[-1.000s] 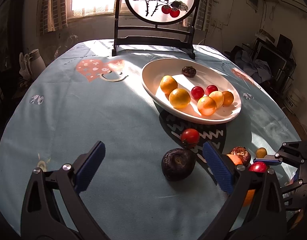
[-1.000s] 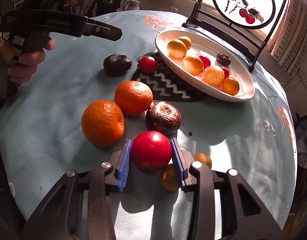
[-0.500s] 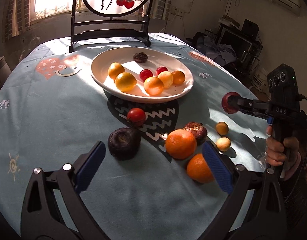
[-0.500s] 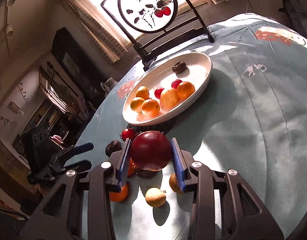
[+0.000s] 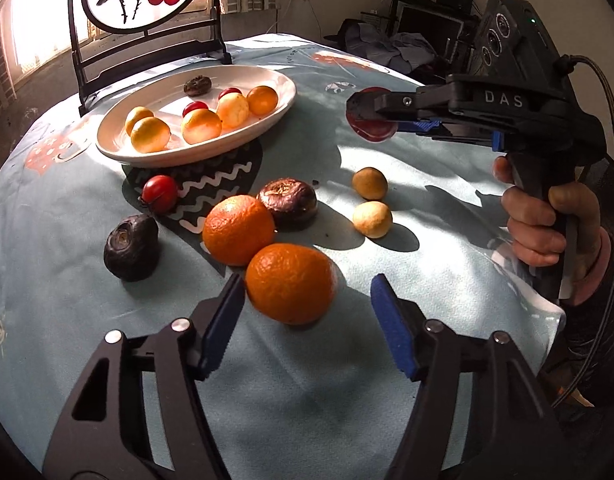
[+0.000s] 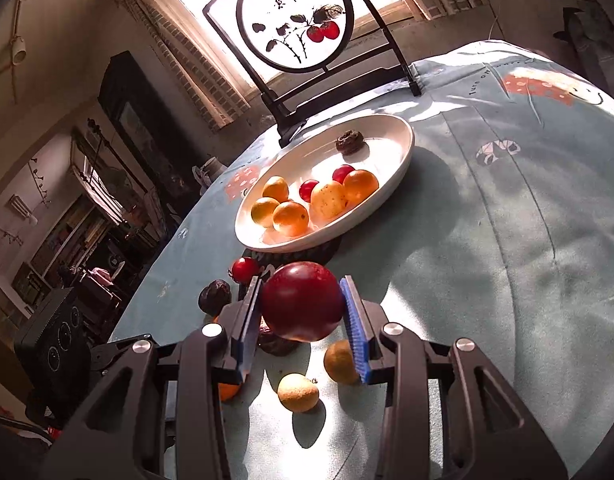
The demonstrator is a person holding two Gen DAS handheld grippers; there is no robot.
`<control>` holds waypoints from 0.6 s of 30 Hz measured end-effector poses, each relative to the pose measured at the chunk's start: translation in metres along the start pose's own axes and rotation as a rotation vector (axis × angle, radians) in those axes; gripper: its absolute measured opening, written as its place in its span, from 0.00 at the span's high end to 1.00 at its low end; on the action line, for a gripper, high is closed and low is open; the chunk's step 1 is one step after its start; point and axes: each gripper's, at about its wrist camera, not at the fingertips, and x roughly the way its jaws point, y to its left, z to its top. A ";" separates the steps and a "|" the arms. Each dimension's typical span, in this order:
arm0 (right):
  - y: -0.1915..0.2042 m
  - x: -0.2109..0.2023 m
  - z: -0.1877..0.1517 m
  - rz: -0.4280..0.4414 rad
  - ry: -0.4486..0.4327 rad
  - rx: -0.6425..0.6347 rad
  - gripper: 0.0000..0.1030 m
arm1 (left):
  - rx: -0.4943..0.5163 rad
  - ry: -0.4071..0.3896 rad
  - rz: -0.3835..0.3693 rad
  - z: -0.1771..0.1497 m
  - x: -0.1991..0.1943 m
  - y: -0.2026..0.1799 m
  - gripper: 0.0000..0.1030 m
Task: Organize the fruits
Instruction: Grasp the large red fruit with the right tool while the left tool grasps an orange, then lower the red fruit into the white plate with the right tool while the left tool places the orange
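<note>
Between my right fingers [image 6: 303,320] a red apple [image 6: 302,300] is pinched, lifted off the surface; my left fingers [image 5: 307,316], spread but just closing, flank an orange [image 5: 290,282]. Beyond them the plate [image 5: 267,126] holds seven fruits, with seven more left loose.

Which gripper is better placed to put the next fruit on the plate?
Right. The right gripper already clamps the red fruit near the white plate. The left gripper, jaws just closing, only straddles an orange on the table.
</note>
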 end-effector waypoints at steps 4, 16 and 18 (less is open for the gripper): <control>0.002 0.001 0.000 -0.003 0.003 -0.009 0.62 | -0.022 0.020 0.019 0.001 0.005 0.004 0.47; 0.005 0.002 -0.001 -0.009 0.005 -0.024 0.62 | -0.057 0.024 -0.001 0.000 0.003 0.010 0.55; 0.007 0.002 -0.001 0.004 0.006 -0.028 0.62 | -0.073 0.017 -0.034 0.001 -0.003 0.015 0.55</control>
